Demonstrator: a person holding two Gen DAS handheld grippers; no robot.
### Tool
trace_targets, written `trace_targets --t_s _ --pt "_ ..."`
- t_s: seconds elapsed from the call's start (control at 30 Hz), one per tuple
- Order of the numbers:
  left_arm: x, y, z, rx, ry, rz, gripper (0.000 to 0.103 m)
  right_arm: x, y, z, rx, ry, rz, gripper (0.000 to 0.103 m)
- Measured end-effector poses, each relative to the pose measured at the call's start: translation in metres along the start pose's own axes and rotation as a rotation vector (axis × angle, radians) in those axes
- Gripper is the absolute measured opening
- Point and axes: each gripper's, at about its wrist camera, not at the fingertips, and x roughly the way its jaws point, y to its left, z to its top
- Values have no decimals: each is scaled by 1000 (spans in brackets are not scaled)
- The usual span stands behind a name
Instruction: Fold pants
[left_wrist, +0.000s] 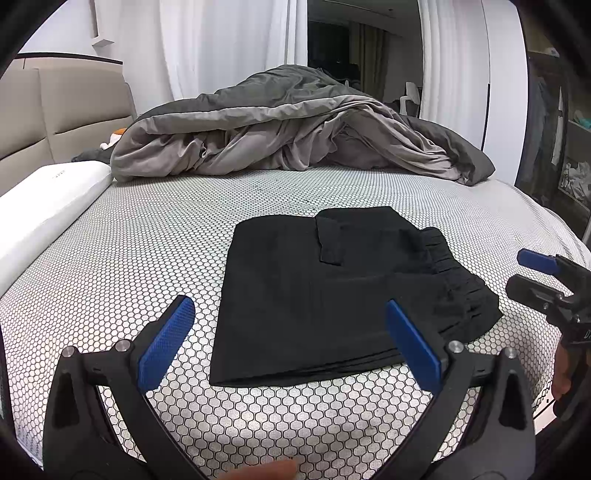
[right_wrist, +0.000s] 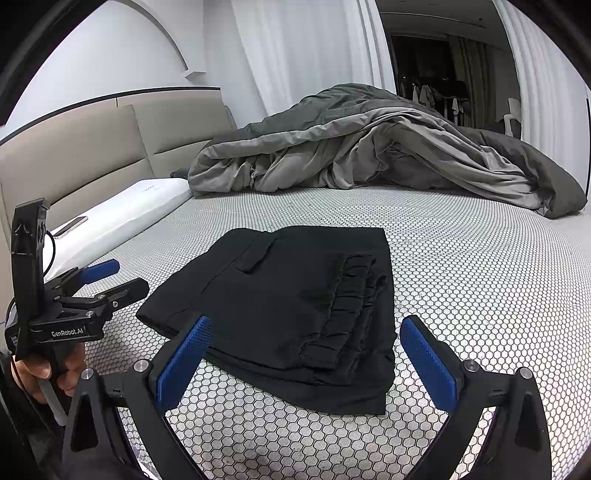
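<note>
Black pants (left_wrist: 332, 295) lie folded into a compact rectangle on the honeycomb-patterned bed sheet (left_wrist: 147, 258), with the gathered elastic waistband on the right side and a pocket flap on top. My left gripper (left_wrist: 291, 332) hovers open just in front of the pants' near edge, its blue pads empty. In the right wrist view the same pants (right_wrist: 288, 306) sit ahead of my right gripper (right_wrist: 306, 339), which is open and holds nothing. The left gripper (right_wrist: 110, 277) appears there at the left, held by a hand; the right gripper (left_wrist: 524, 273) shows at the right edge of the left wrist view.
A rumpled grey duvet (left_wrist: 295, 129) is heaped across the far side of the bed. A white pillow (left_wrist: 48, 206) lies along the left by the beige headboard (right_wrist: 92, 147). White curtains (right_wrist: 306, 48) and a dark doorway stand behind. The patterned sheet (right_wrist: 480, 277) spreads right of the pants.
</note>
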Motion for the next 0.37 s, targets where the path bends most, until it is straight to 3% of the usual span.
trace_targets --t_s 0.37 --pt "0 4 1 5 -3 1 102 0 0 0 -8 9 6 103"
